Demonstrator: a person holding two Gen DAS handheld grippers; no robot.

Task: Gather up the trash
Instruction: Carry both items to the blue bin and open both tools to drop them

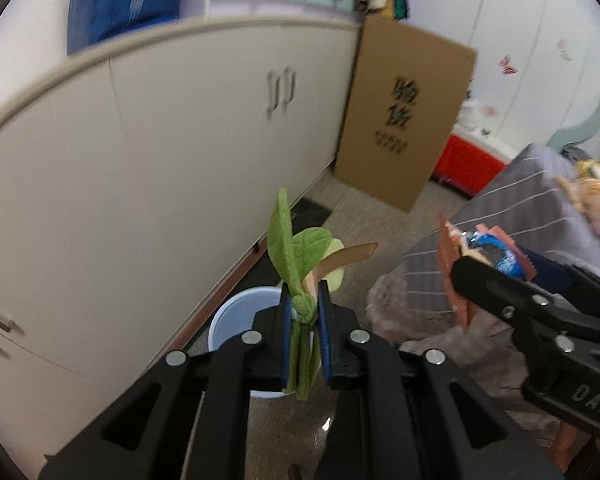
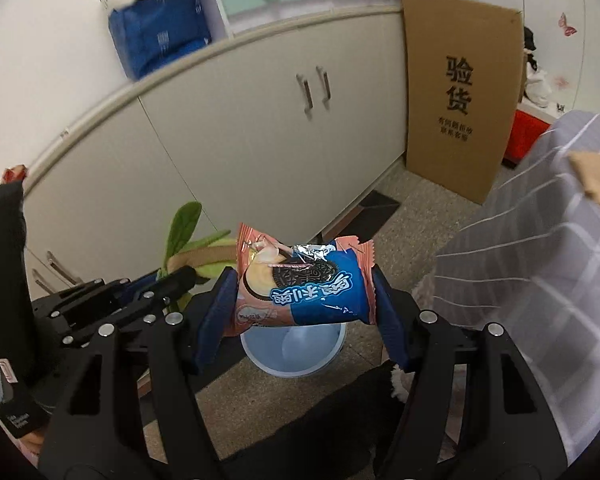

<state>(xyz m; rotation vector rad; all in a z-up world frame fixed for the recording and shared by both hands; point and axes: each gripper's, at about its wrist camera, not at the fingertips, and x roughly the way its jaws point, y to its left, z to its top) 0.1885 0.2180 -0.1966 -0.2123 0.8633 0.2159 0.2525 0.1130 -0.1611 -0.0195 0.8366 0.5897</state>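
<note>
Both pieces are gripped — green leafy scrap (image 1: pixel 296 264) pinched by the left gripper (image 1: pixel 305 308); snack wrapper (image 2: pixel 304 280) clamped across the right gripper (image 2: pixel 306 308) — neither yet dropped into the blue bin (image 2: pixel 296 350) below.

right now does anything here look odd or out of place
One thing: the left gripper is shut on a green plush leafy toy, an odd item to count as trash. The right gripper holds a cookie wrapper above the blue bin, as expected.

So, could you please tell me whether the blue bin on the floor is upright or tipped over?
Upright: the blue bin stands on the floor with its round mouth facing up, under the held snack packet.
</note>
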